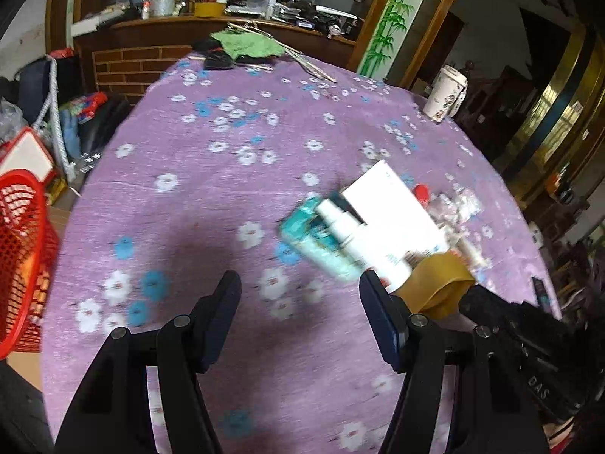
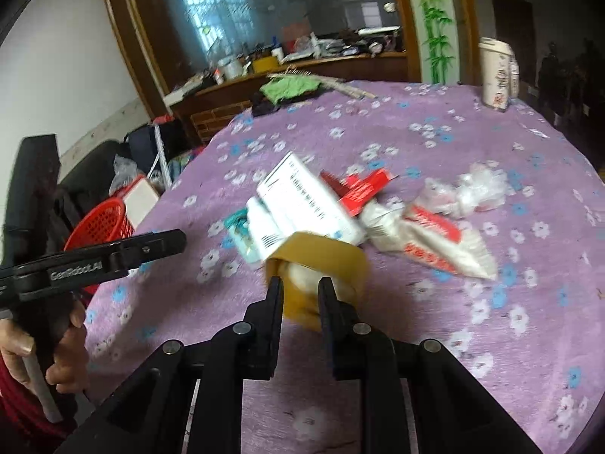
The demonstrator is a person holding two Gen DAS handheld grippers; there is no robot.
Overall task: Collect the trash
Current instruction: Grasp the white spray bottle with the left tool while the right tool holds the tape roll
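A brown tape roll [image 2: 321, 249] is lifted just above the purple flowered tablecloth [image 2: 435, 340], with my right gripper [image 2: 300, 285] shut on its rim. Behind it lies a trash pile: a white box [image 2: 306, 200], a white spray bottle [image 1: 351, 234], a teal packet [image 1: 317, 242], a red carton [image 2: 363, 189], a white bag with red print [image 2: 431, 242] and crumpled clear plastic [image 2: 480, 189]. My left gripper [image 1: 299, 278] hovers open over bare cloth just left of the pile, nothing between its fingers. The tape roll [image 1: 438, 283] shows beside its right finger.
A red mesh basket [image 1: 19, 246] stands off the table's left edge, among bags and clutter on the floor. A patterned lidded cup [image 2: 495, 75] sits at the far right rim. A green cloth [image 1: 245, 43] and sticks lie at the far edge, with a cluttered counter beyond.
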